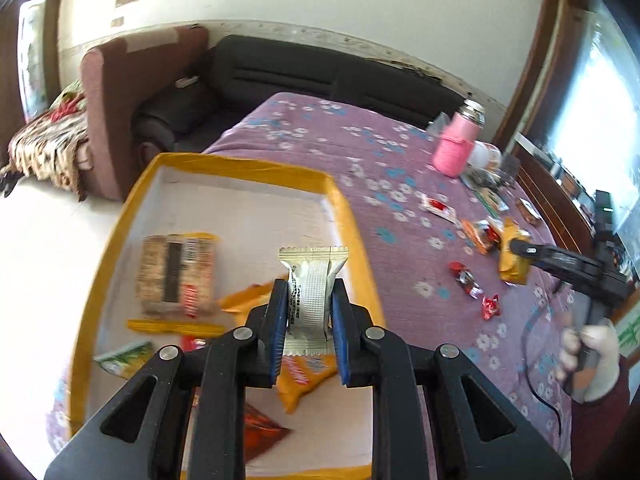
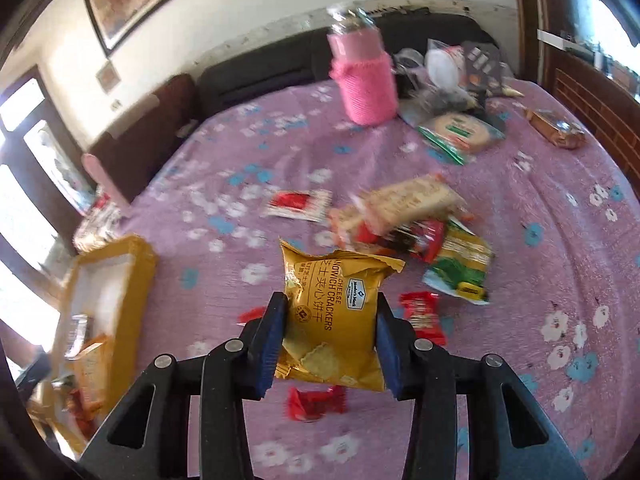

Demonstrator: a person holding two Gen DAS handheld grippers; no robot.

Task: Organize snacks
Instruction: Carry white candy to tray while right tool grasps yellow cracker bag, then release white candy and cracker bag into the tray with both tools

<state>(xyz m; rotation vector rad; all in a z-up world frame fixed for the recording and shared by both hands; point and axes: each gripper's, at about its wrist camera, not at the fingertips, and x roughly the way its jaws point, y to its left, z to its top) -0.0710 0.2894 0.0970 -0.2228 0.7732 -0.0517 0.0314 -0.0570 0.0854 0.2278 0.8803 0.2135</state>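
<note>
My left gripper [image 1: 309, 292] is shut on a silver-white snack packet [image 1: 313, 292], held above the yellow-rimmed tray [image 1: 244, 168]. In the tray lie a cracker pack [image 1: 176, 276], orange packets [image 1: 304, 380] and a green one [image 1: 124, 358]. My right gripper [image 2: 332, 312] is shut on a yellow cheese sandwich cracker bag [image 2: 334, 312], lifted over the purple flowered cloth [image 2: 240, 152]. The left wrist view shows that bag [image 1: 514, 260] in the right gripper [image 1: 520, 249], held by a gloved hand [image 1: 592, 360]. The tray [image 2: 100, 276] sits to the left in the right wrist view.
Loose snacks lie on the cloth: red candies [image 2: 422, 314], a green packet [image 2: 460, 264], a long cracker pack [image 2: 408, 200], a red-white sachet [image 2: 298, 204]. A pink-sleeved bottle [image 2: 366, 76] and bags [image 2: 456, 132] stand at the back. A dark sofa [image 1: 320, 76] lies beyond.
</note>
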